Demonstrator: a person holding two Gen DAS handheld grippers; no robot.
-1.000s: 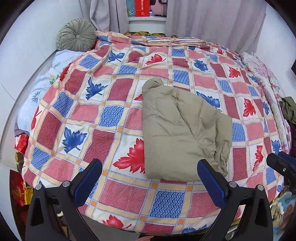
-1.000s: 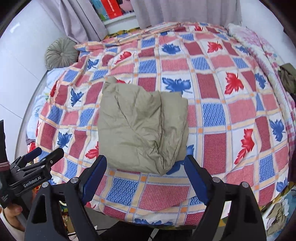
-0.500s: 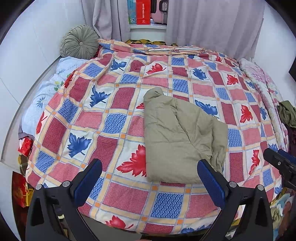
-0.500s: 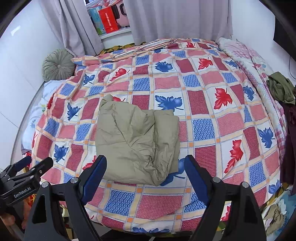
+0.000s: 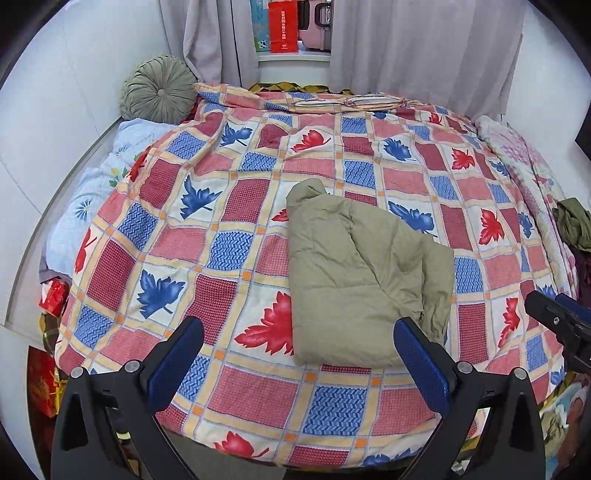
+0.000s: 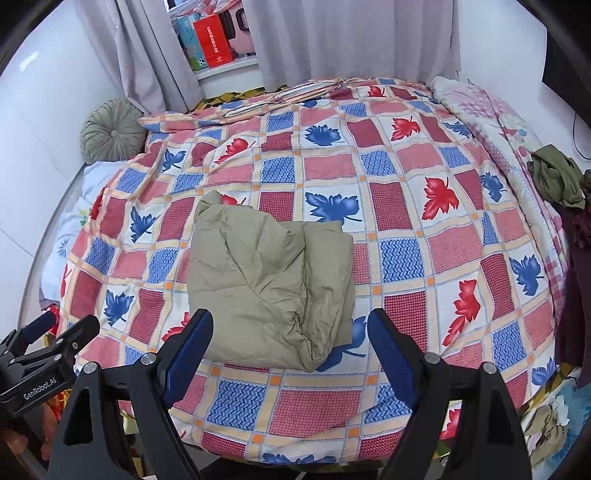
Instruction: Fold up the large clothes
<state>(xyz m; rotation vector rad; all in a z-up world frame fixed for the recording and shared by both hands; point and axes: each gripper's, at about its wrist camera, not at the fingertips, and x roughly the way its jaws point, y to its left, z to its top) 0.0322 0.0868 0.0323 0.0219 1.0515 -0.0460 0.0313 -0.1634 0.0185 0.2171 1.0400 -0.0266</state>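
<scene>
An olive-green padded garment (image 5: 362,273) lies folded into a thick rectangle on the patchwork bedspread (image 5: 229,206), near the bed's front edge. It also shows in the right wrist view (image 6: 269,284). My left gripper (image 5: 299,354) is open and empty, held above the bed's near edge in front of the garment. My right gripper (image 6: 290,347) is open and empty, just short of the garment's front edge. Neither gripper touches the garment. The left gripper shows at the lower left of the right wrist view (image 6: 44,347).
A round green cushion (image 5: 159,88) sits at the bed's far left corner. Grey curtains (image 5: 417,48) and a shelf with a red box (image 5: 282,26) stand behind the bed. A green cloth heap (image 6: 557,177) and a pink quilt (image 6: 491,110) lie at the right edge.
Both grippers have drawn back and up from the bed, so the garment looks smaller and more of the room shows. The garment has not moved. Both grippers stay open.
</scene>
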